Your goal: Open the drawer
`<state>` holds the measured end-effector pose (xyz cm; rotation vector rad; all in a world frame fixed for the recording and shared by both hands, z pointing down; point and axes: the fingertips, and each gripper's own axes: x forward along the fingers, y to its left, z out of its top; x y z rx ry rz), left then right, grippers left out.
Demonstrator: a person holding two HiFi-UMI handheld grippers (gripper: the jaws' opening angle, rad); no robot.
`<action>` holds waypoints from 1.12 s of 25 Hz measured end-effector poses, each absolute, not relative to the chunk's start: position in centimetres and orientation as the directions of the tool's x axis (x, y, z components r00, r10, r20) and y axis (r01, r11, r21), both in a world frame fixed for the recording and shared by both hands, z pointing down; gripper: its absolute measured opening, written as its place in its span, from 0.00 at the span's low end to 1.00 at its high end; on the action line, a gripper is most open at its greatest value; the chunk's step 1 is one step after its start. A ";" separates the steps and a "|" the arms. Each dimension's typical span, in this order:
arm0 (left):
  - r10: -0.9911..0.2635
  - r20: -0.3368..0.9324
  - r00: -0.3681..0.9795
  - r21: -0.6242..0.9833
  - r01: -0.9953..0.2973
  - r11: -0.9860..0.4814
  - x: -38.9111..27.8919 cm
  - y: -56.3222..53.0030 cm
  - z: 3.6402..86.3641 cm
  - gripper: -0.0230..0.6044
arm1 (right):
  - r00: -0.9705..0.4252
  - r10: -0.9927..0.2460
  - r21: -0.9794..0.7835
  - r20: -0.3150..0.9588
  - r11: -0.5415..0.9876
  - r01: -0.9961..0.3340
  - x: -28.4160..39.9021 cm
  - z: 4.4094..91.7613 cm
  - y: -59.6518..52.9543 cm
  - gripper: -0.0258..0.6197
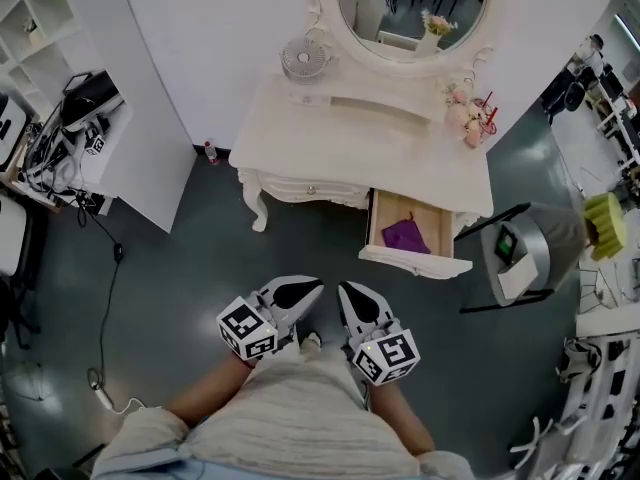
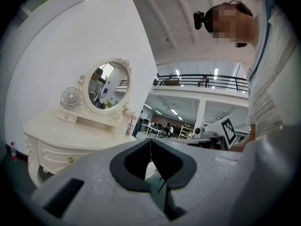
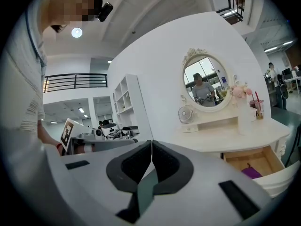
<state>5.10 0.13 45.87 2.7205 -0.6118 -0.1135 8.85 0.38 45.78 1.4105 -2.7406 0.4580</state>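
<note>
Seen from the head view:
- White dressing table (image 1: 330,133) against the wall, carrying an oval mirror (image 1: 410,3) and a small fan (image 1: 305,60).
- Drawer (image 1: 378,220) on the table's right side, pulled out, with a purple item (image 1: 405,236) lying inside. A second drawer front with a round knob (image 1: 310,190) is flush and closed at the table's middle.
- Left gripper (image 1: 314,289) and right gripper (image 1: 345,290), side by side over the grey floor (image 1: 180,268). Both are well apart from the table and touch nothing.

Left gripper view:
- Fingers pressed together along a thin seam, with nothing between them.
- The dressing table (image 2: 51,135), mirror (image 2: 107,86) and fan (image 2: 70,98) stand off to the left. The drawer is not visible here.
- A marker cube (image 2: 228,131) of the other gripper shows at right.

Right gripper view:
- Fingers pressed together, tips meeting, with nothing held.
- The open drawer (image 3: 275,155) sits low at right beyond the jaws. Its wooden inside is exposed, with the purple item (image 3: 251,172) in it.
- The mirror (image 3: 204,81) and fan (image 3: 186,113) stand above it on the tabletop.
- A white shelf unit (image 3: 126,102) stands further left.
</note>
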 end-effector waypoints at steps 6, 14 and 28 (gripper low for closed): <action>-0.487 0.065 0.871 0.355 -0.476 -0.805 4.5 -4.5 50.0 0.06 | -0.567 -0.804 -0.242 0.178 0.523 -0.817 9.0 48.5 -3.4 0.05; -0.545 0.158 0.823 0.258 -0.567 -0.782 4.9 -11.9 55.0 0.06 | -0.500 -0.846 -0.261 0.187 0.448 -0.855 11.2 50.3 -7.9 0.05; -0.579 0.379 0.722 0.184 -0.672 -0.717 5.0 -21.1 66.3 0.24 | -0.449 -0.867 -0.276 0.218 0.386 -0.880 12.5 51.5 -9.6 0.05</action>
